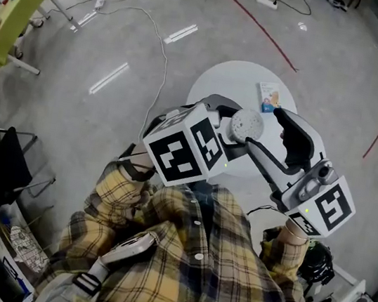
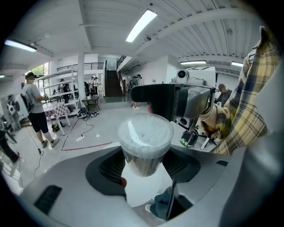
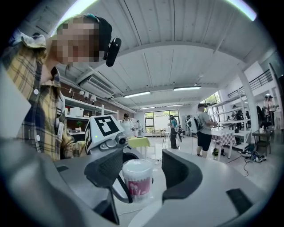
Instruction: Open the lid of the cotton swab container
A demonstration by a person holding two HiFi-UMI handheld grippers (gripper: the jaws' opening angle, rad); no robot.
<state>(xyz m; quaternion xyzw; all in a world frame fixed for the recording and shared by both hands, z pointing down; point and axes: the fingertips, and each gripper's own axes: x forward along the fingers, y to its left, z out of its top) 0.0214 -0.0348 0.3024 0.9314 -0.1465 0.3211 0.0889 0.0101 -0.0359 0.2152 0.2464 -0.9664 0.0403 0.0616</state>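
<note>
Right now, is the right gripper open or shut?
Open: on the right gripper the jaws stand wide apart, neither pad on the cotton swab container seen between them; the left gripper holds it.

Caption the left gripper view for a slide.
Left tongs clamp the cotton swab container, its swab-filled top in close-up.

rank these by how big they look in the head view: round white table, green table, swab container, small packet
1. round white table, though partly covered
2. green table
3. swab container and small packet: about alike, and the container seems nearer the camera, so I won't rank them
</note>
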